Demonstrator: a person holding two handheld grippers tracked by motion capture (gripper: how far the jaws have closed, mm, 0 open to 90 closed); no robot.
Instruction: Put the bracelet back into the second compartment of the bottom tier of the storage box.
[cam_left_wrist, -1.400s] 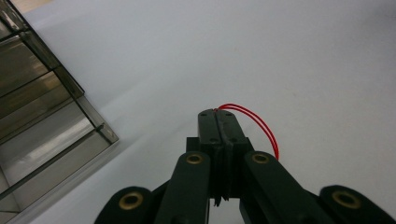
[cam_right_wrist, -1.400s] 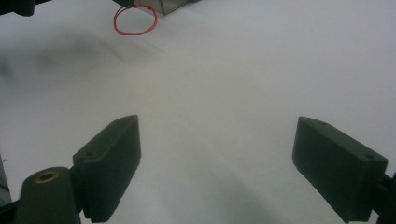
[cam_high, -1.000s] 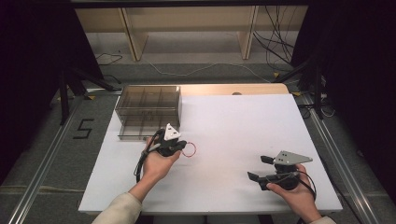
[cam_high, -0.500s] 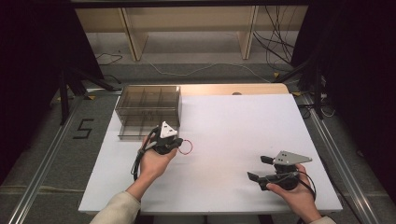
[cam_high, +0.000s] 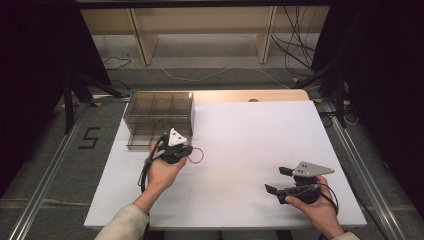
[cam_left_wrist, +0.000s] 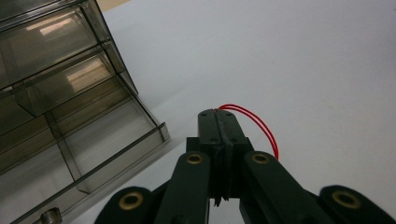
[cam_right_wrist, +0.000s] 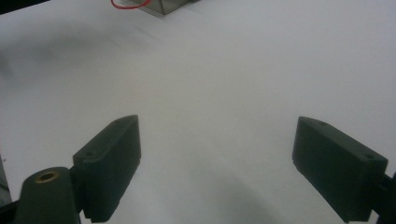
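Note:
My left gripper (cam_high: 181, 150) is shut on a thin red rubber band (cam_high: 196, 155), which loops out to the right of the closed jaws (cam_left_wrist: 254, 125). It hovers just in front of a smoky clear compartment box (cam_high: 159, 111) at the table's back left (cam_left_wrist: 70, 93). My right gripper (cam_high: 275, 180) rests low near the front right of the white table (cam_high: 260, 135), jaws wide apart with nothing between its fingers (cam_right_wrist: 112, 163). The red band (cam_right_wrist: 128, 4) and a corner of the box show at the top of the right gripper view.
The box has several empty divided compartments and a small metal latch (cam_left_wrist: 48, 216) at its near side. A wooden strip (cam_high: 250, 95) runs along the table's back edge. Metal rails flank the table; shelving and cables lie beyond.
My left gripper has moved slightly up the table toward the box, carrying the red band. The right gripper has stayed put.

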